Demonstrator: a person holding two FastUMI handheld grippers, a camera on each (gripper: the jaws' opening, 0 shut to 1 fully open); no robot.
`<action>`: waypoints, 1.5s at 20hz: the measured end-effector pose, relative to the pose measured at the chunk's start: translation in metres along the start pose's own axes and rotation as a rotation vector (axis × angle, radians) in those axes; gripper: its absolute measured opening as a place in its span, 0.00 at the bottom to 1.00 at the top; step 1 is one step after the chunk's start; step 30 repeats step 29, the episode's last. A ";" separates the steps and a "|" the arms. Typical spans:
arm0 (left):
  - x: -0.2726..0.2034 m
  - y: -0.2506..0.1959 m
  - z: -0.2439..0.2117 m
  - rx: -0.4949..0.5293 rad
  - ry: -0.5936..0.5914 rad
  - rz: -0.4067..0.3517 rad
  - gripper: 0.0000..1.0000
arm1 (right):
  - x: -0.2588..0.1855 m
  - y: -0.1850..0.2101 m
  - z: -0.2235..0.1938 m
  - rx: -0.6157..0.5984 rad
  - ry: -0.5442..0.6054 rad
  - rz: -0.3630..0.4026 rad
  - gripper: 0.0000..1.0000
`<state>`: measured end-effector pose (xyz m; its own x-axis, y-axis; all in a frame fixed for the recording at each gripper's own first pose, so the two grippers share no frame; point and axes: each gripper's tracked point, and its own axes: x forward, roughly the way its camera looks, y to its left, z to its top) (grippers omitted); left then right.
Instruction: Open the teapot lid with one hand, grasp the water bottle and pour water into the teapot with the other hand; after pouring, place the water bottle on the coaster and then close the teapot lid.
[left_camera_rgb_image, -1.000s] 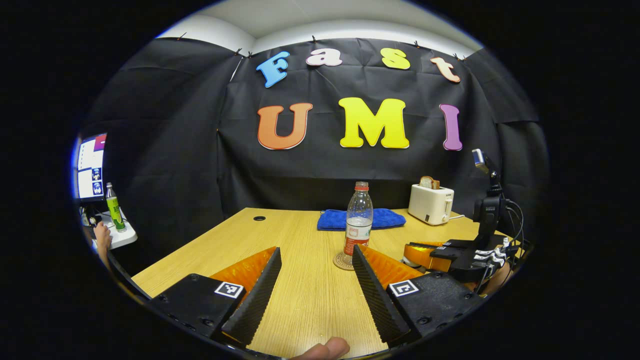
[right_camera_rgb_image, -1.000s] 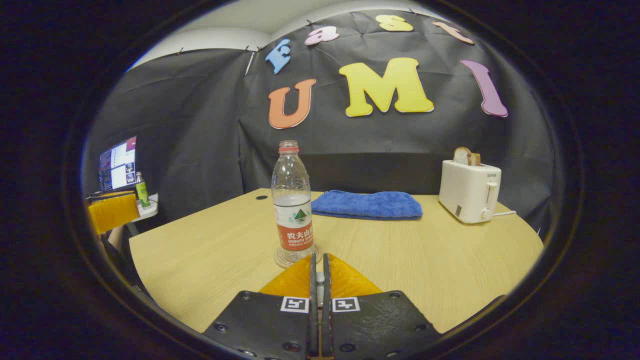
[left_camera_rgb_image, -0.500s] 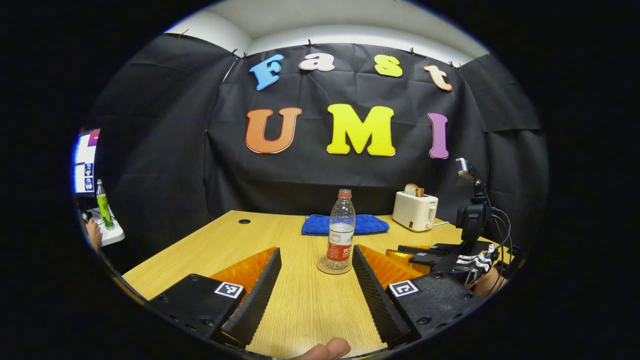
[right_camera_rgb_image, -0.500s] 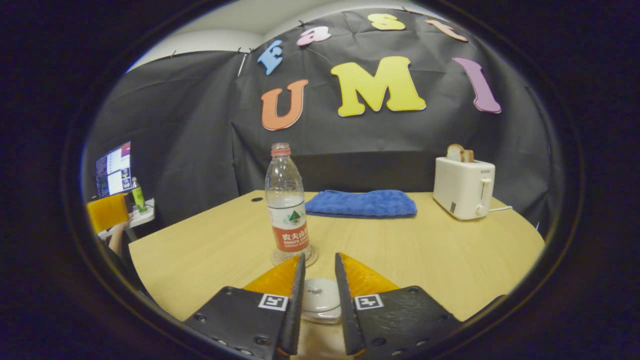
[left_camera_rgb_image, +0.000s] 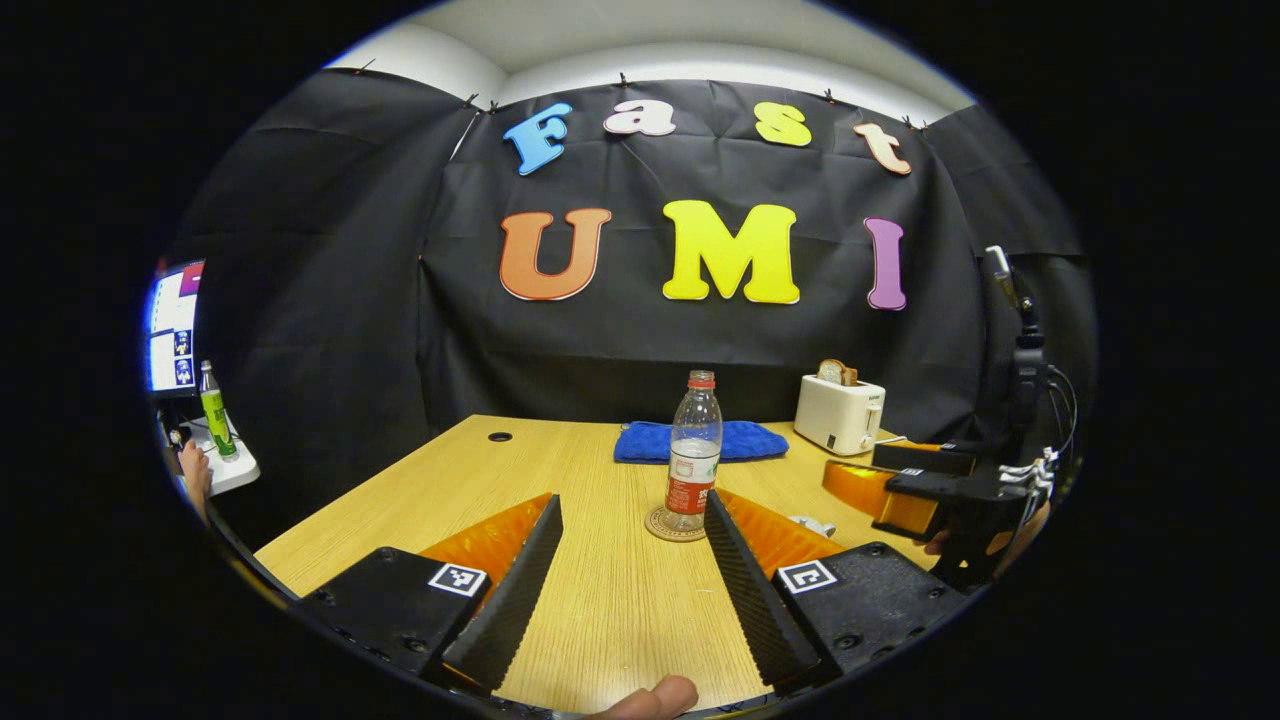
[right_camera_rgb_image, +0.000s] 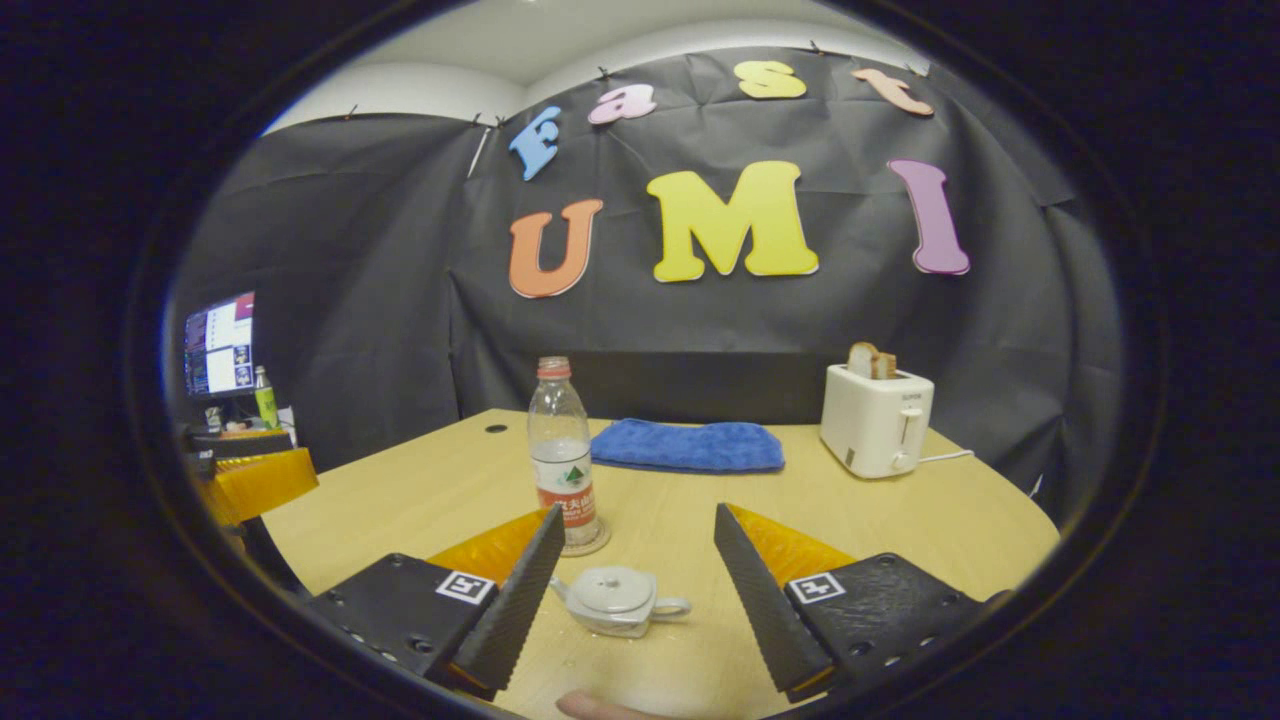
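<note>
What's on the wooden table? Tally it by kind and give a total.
Water bottle: 1
Coaster: 1
Teapot: 1
Blue towel: 1
Toaster: 1
Total: 5

A wooden table (right_camera_rgb_image: 900, 520) carries a folded blue towel (right_camera_rgb_image: 688, 446) near its far edge. To the towel's right, toward the far right corner, stands a white toaster (right_camera_rgb_image: 877, 420) with bread (right_camera_rgb_image: 872, 360) in its slot. Off the table's left edge, a lit monitor (right_camera_rgb_image: 219, 344) and a green bottle (right_camera_rgb_image: 266, 398) sit on a small side shelf (left_camera_rgb_image: 228, 470).
</note>
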<state>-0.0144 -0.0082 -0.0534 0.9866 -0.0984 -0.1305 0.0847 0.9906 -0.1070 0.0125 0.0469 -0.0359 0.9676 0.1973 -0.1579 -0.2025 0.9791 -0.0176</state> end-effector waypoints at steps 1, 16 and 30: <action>0.000 0.000 -0.001 0.004 0.002 0.004 0.90 | -0.007 -0.005 0.005 0.008 -0.009 -0.017 0.94; -0.006 -0.011 0.008 0.080 -0.012 0.053 0.91 | -0.099 -0.112 0.028 -0.031 -0.115 -0.172 0.95; -0.001 -0.001 -0.002 0.060 0.011 0.085 0.91 | -0.107 -0.098 0.016 -0.015 -0.085 -0.094 0.95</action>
